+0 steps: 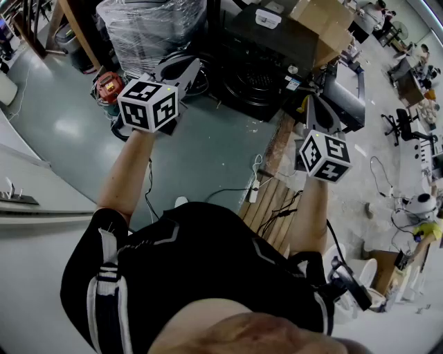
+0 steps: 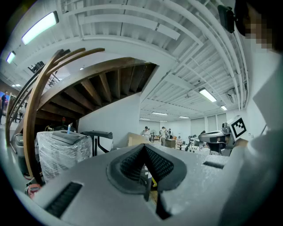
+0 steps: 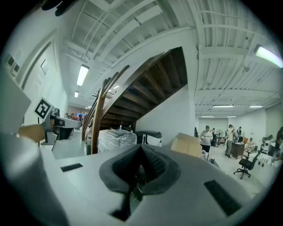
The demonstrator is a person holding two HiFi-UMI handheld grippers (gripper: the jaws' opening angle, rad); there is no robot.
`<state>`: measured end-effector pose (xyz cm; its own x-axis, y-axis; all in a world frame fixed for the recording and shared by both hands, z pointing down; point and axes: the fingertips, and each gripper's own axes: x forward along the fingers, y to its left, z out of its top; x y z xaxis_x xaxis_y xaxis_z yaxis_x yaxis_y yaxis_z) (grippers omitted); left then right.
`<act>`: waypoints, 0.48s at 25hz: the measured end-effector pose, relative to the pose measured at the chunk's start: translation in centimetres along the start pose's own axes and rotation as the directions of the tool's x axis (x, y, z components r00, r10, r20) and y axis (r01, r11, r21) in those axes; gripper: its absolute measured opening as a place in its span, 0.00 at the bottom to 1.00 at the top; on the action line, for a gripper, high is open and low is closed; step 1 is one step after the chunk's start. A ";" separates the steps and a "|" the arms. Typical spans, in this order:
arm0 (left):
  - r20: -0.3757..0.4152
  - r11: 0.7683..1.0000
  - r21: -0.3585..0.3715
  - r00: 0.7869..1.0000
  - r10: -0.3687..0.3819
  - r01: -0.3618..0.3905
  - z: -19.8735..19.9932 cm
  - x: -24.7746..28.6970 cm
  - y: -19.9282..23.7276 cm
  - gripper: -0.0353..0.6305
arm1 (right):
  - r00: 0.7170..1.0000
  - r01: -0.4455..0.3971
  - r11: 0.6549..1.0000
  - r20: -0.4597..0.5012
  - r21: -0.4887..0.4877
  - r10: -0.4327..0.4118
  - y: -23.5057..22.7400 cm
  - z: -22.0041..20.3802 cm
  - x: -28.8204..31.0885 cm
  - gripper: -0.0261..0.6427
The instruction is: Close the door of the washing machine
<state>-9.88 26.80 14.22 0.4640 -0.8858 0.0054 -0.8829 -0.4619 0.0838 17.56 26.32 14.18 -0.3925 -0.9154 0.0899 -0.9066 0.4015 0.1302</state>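
No washing machine door shows plainly in any view. A white, flat-topped body (image 1: 41,207) fills the left of the head view; I cannot tell what it is. My left gripper (image 1: 181,69) is held out level over the green floor, its marker cube (image 1: 147,105) toward me. Its jaws meet in a closed V with nothing between them (image 2: 145,170). My right gripper (image 1: 320,114) is held level at the right with its own cube (image 1: 324,155). Its dark pads (image 3: 152,170) also lie together and are empty.
A plastic-wrapped appliance (image 1: 149,28) (image 2: 62,152) (image 3: 116,139) stands ahead under a wooden staircase (image 3: 132,84). A cardboard box (image 1: 322,21) and black equipment (image 1: 256,76) stand behind it. A wooden pallet (image 1: 273,207) with cables lies by my right. People stand far off (image 3: 206,137).
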 end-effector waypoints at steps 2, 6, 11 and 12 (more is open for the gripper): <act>0.002 1.000 0.014 1.000 0.003 -0.003 0.1 0.0 0.0 0.06 | 1.000 -0.007 1.000 -0.003 -0.003 0.007 0.1 -0.1 0.2 0.04; 0.002 1.000 0.023 1.000 0.008 -0.008 0.1 0.0 -0.1 0.06 | 1.000 -0.016 1.000 -0.003 -0.013 0.015 0.3 -0.1 0.1 0.04; 0.003 0.999 0.039 1.000 0.029 -0.029 0.1 -0.4 0.1 0.06 | 1.000 -0.009 1.000 0.003 -0.002 0.009 0.6 0.1 0.2 0.04; 0.005 0.998 0.048 0.999 0.035 -0.035 0.2 -0.4 0.1 0.06 | 1.000 -0.005 1.000 0.003 -0.003 0.005 0.6 0.1 0.1 0.04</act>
<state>-10.21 27.11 14.06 0.4327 -0.9015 0.0037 -0.9010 -0.4323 0.0352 17.00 26.42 14.17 -0.3972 -0.9136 0.0871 -0.9042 0.4058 0.1332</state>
